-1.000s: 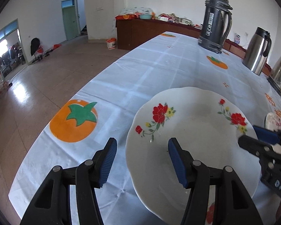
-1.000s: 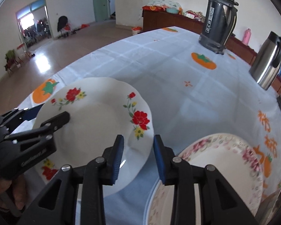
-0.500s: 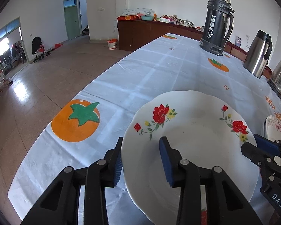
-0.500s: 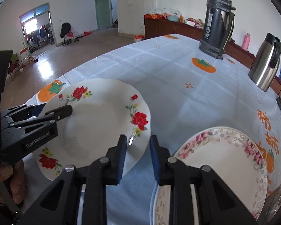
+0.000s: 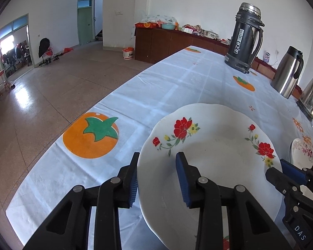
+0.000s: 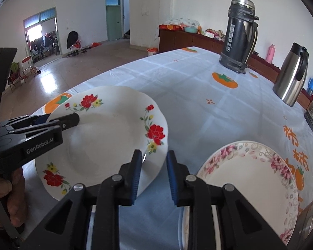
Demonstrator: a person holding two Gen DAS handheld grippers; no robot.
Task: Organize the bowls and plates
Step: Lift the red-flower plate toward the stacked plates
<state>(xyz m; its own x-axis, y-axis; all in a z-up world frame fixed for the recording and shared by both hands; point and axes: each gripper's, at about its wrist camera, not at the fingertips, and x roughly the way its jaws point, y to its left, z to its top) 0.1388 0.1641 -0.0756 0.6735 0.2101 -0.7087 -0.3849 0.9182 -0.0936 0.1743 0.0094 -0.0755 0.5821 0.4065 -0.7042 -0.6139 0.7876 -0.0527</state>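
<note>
A white plate with red flowers (image 5: 215, 156) is held above the tablecloth by both grippers. My left gripper (image 5: 156, 177) is shut on its left rim, one pad over and one under. My right gripper (image 6: 152, 175) is shut on its right rim, and it shows at the right of the left wrist view (image 5: 281, 173). The plate also shows in the right wrist view (image 6: 106, 137), with the left gripper (image 6: 58, 120) on its far edge. A second plate with a pink flower border (image 6: 246, 179) lies on the table to the right of it.
A tall dark flask (image 5: 243, 39), a steel jug (image 5: 287, 73) and a steel kettle (image 5: 312, 95) stand along the table's far right side. The table's left edge (image 5: 77, 120) drops to the tiled floor. A steel rim (image 6: 311, 220) shows at bottom right.
Both grippers have closed on the red-flower plate's rims. The plate has risen off the table and shifted slightly.
</note>
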